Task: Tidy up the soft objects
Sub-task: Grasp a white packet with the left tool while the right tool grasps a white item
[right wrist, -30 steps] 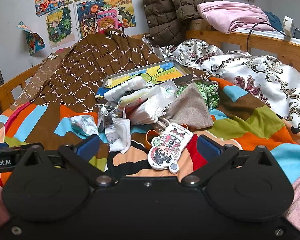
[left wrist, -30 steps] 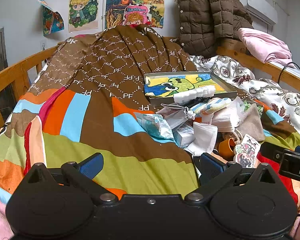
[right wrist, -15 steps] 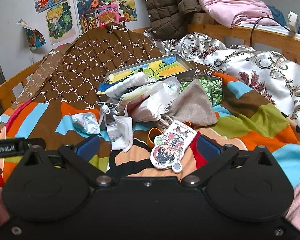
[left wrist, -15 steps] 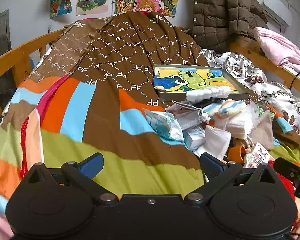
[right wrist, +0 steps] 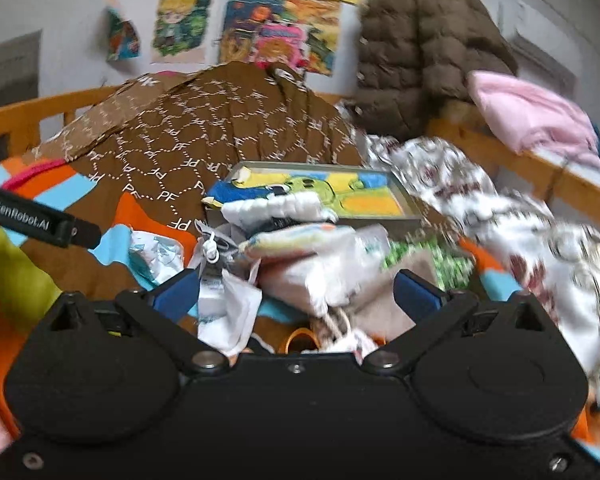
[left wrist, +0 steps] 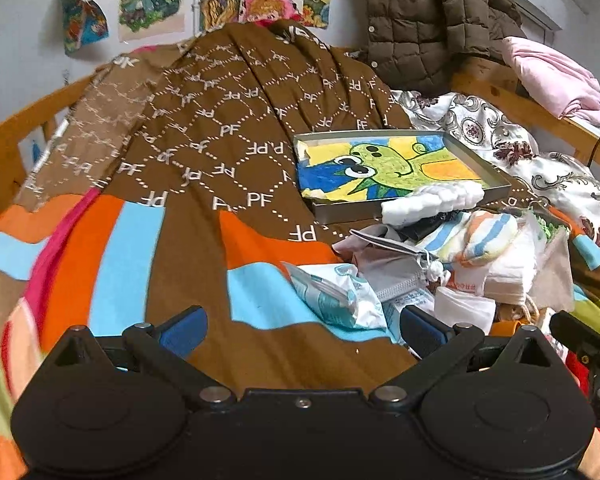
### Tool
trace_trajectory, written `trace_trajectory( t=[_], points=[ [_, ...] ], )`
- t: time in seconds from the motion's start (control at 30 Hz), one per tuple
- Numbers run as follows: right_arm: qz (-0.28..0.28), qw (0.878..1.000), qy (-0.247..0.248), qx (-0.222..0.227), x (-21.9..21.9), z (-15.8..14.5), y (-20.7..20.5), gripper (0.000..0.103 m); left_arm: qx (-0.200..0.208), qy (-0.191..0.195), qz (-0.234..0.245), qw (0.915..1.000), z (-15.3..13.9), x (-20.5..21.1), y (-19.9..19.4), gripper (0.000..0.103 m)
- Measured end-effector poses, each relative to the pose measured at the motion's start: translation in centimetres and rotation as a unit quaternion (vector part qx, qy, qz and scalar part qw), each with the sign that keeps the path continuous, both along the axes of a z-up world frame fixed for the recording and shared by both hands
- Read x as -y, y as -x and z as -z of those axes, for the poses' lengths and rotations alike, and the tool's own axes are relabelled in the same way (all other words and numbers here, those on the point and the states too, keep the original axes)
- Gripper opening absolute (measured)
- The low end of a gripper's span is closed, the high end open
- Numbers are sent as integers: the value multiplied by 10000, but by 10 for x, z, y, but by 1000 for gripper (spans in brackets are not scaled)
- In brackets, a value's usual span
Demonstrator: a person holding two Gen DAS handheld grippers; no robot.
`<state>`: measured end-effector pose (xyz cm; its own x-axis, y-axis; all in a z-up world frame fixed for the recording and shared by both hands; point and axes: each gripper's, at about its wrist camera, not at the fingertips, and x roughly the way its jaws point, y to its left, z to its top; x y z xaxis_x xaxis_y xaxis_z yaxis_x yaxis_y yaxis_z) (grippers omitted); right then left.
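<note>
both grippers hang over the bed with jaws spread wide and empty: the left gripper (left wrist: 302, 330) above the striped blanket (left wrist: 120, 248), the right gripper (right wrist: 296, 288) over the pile of soft objects (right wrist: 300, 256) (blurred here), which touches the tray's (left wrist: 340, 210) near edge.

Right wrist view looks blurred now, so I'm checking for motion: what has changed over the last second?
The right gripper has moved forward over the pile of soft items, jaws open and empty. The left gripper also edged forward, open. Nothing was taken or released; the tray and pile stayed put.
</note>
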<state>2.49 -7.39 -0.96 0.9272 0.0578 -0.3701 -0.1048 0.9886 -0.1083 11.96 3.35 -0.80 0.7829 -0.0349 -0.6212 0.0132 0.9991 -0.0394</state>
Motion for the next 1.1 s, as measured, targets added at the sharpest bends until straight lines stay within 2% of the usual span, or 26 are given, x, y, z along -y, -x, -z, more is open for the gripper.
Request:
trace_trajectory(
  t=[0.1,0.23,0.37,0.5,0.57,0.63,0.77,0.8,0.87,1.0,1.1],
  points=[
    [-164,9996,188,117,-6,1,-10,103,-114,244,83,9996,7,-6,-15,101],
    [-568,9957,654,339,-20,-2,-19,103,-315,809,128,9961,14,-16,-35,98],
    [-904,9867,1267,478,-43,-1,-34,102,-501,1246,119,9909,20,-22,-51,96],
    [-1291,9757,1708,459,-63,3,-51,102,-746,1536,109,9852,30,-25,-67,87],
    [-1447,9702,1900,416,-72,3,-56,95,-862,1674,98,9821,35,-28,-73,82],
    [-1568,9660,2029,326,-79,5,-62,92,-970,1821,94,9785,40,-30,-80,77],
    [-1679,9617,2163,112,-91,13,-67,67,-1053,1953,69,9751,46,-32,-88,62],
    [-1695,9612,2176,70,-94,14,-68,66,-1081,1959,45,9746,47,-33,-89,56],
    [-1711,9604,2201,30,-98,17,-68,56,-1135,1952,8,9742,50,-33,-91,51],
    [-1786,9591,2195,-74,-102,23,-66,48,-1141,1973,-31,9737,53,-36,-92,42],
    [-1795,9589,2192,-149,-102,25,-63,28,-1109,1974,-82,9740,55,-37,-91,37]
  ],
)
